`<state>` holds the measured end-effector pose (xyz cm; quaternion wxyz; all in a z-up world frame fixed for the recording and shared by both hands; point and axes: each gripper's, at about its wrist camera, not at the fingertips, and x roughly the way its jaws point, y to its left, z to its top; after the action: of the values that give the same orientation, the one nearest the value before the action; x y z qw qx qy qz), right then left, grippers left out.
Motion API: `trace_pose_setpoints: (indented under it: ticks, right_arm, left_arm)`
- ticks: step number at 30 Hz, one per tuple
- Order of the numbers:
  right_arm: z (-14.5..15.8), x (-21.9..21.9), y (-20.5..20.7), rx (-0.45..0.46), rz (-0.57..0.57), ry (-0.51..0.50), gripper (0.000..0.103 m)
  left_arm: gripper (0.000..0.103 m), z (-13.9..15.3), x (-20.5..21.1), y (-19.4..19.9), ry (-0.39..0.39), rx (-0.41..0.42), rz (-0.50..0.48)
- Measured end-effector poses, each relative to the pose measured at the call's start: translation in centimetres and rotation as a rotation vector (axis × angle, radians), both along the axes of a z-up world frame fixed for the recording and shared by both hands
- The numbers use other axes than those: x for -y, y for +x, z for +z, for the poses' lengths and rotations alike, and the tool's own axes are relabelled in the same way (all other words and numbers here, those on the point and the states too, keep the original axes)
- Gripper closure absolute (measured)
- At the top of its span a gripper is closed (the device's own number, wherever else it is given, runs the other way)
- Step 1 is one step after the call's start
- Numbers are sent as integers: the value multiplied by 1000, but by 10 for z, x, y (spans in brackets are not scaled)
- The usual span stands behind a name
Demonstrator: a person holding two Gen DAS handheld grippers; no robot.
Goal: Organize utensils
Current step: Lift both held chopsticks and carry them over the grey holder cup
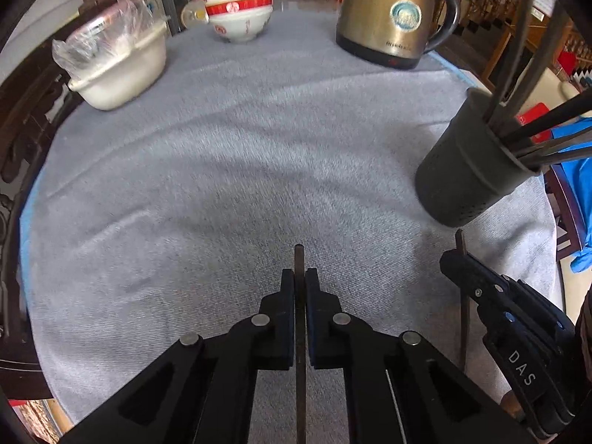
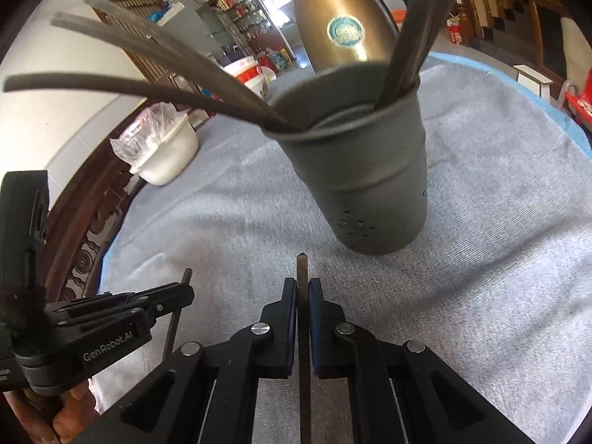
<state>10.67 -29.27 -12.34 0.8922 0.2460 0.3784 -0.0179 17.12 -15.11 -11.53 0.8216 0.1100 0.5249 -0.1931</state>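
A dark grey utensil holder (image 2: pixel 370 177) stands on the grey cloth with several dark chopsticks (image 2: pixel 155 59) leaning out of it; it also shows in the left wrist view (image 1: pixel 470 162) at the right. My left gripper (image 1: pixel 299 277) is shut on a dark chopstick (image 1: pixel 299 259) that pokes out past the fingertips, above the cloth. My right gripper (image 2: pixel 302 285) is shut on another dark chopstick (image 2: pixel 302 266), just in front of the holder. Each gripper shows in the other's view, the right gripper (image 1: pixel 460 255) at the lower right and the left gripper (image 2: pixel 185 288) at the lower left.
A brass-coloured electric kettle (image 1: pixel 392 11) stands at the back behind the holder. Stacked white and red bowls (image 1: pixel 240 11) stand at the back centre. A white pot with a plastic bag in it (image 1: pixel 118 63) sits at the back left. The grey cloth (image 1: pixel 222 185) covers the round table.
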Motion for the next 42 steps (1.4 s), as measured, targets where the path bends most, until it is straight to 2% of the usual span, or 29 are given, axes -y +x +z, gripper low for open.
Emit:
trace_pose_setpoints:
  ticks: [22,37,42]
  right_arm:
    - [81,-16,-54,196,20,-36,96]
    - [132,-21,-92,324,0,-93,96]
    - [147,-15,-105,359,-25,-118,96]
  left_arm:
    - [98,99,-25,-47,-125,170,-24]
    - [98,150,-38,-77,-209,258,-35]
    - [98,167,-43,-84,-262,290,-35]
